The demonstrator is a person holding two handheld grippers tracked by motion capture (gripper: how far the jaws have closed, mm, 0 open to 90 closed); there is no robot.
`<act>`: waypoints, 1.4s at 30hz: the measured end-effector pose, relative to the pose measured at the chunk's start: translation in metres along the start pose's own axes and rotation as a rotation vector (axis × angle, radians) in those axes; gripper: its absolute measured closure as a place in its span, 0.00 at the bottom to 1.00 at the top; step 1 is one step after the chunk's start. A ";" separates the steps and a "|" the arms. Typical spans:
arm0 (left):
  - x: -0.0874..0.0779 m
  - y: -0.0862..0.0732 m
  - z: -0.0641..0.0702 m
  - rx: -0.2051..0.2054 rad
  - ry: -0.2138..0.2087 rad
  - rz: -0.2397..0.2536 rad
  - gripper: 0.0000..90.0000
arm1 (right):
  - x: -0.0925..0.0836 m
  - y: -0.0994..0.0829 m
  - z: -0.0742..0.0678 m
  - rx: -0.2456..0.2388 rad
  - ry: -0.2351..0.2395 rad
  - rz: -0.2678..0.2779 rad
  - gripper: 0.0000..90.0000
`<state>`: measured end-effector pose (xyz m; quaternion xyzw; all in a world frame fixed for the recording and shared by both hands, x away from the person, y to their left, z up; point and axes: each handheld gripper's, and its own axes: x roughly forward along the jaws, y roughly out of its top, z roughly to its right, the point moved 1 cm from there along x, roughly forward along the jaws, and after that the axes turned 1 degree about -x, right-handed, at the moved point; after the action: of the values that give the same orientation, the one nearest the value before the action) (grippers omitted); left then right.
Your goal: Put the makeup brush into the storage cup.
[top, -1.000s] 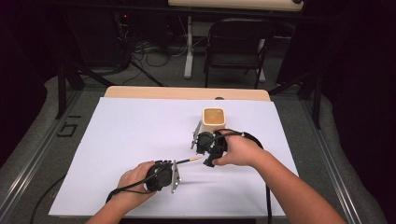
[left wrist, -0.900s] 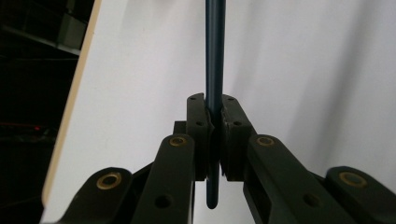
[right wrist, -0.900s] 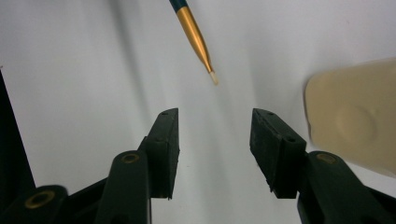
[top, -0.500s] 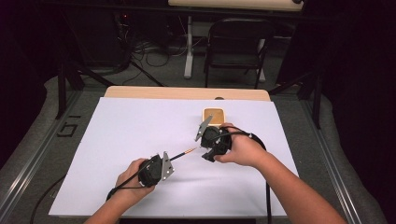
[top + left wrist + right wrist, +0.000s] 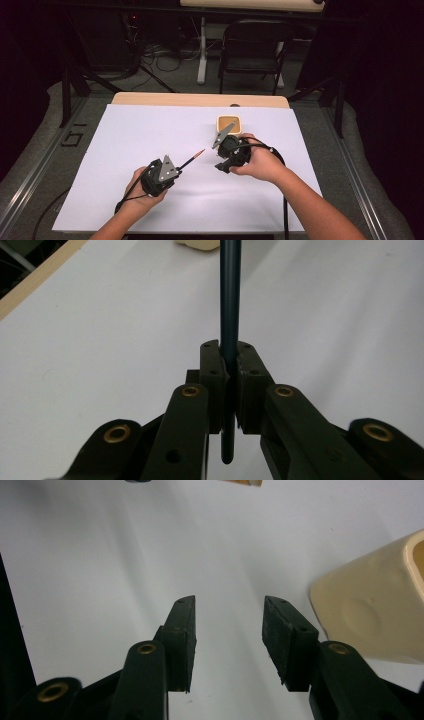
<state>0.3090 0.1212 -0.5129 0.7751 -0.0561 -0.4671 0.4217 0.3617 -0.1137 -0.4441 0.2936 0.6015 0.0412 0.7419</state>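
pencil [image 5: 230, 300]: dark one, pinched tight in the left tool [image 5: 229, 365], sticking straight out ahead of it, tip aimed toward the right tool [image 5: 228, 630] | right tool: pads apart, been closing a bit, nothing between them | cream cup [image 5: 380, 610]: just beside the right tool | desk [image 5: 150, 130]: white sheet under it all
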 end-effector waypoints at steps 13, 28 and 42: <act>-0.003 -0.006 -0.016 -0.242 -0.177 0.123 0.94 | 0.006 -0.009 -0.003 0.084 0.014 0.138 0.66; -0.001 -0.012 -0.021 -0.403 -0.294 0.208 0.94 | 0.008 -0.018 -0.006 0.203 0.010 0.294 0.70; 0.002 -0.013 -0.017 -0.433 -0.317 0.248 0.94 | 0.011 -0.023 -0.008 0.374 0.055 0.467 0.74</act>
<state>0.3194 0.1386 -0.5196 0.5717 -0.1148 -0.5283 0.6172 0.3506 -0.1251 -0.4653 0.5542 0.5348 0.1071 0.6288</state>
